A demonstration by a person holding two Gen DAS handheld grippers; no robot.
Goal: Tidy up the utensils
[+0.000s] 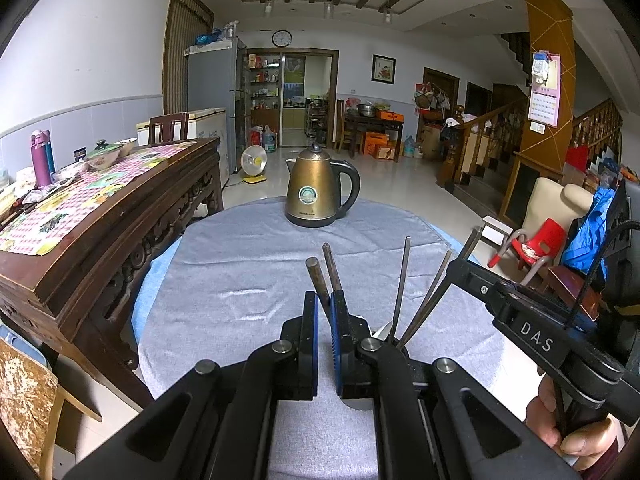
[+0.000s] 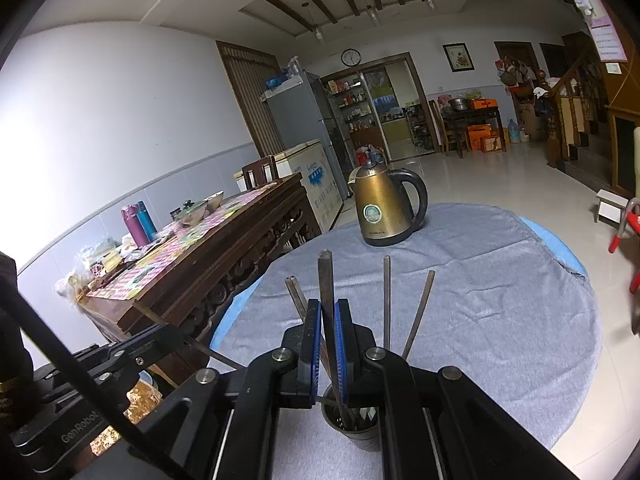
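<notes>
A dark utensil cup [image 2: 352, 434] stands on the round table's grey cloth [image 2: 500, 300], close under both grippers. My right gripper [image 2: 328, 320] is shut on a dark flat chopstick [image 2: 326, 276] that rises out of the cup. My left gripper [image 1: 325, 312] is shut on two brown chopsticks [image 1: 320, 276] that stick up between its blue pads. Two metal chopsticks [image 1: 402, 280] lean in the cup beside them, also seen as metal chopsticks [image 2: 386, 300]. In the left wrist view the right gripper [image 1: 460, 270] reaches in from the right. The cup [image 1: 360, 404] is mostly hidden there.
A gold electric kettle [image 1: 316, 188] stands at the table's far side. A carved wooden side table [image 1: 100, 216] with bowls and bottles runs along the left. A red child's chair [image 1: 536, 244] stands off to the right. A hand [image 1: 576, 432] grips the right gripper's handle.
</notes>
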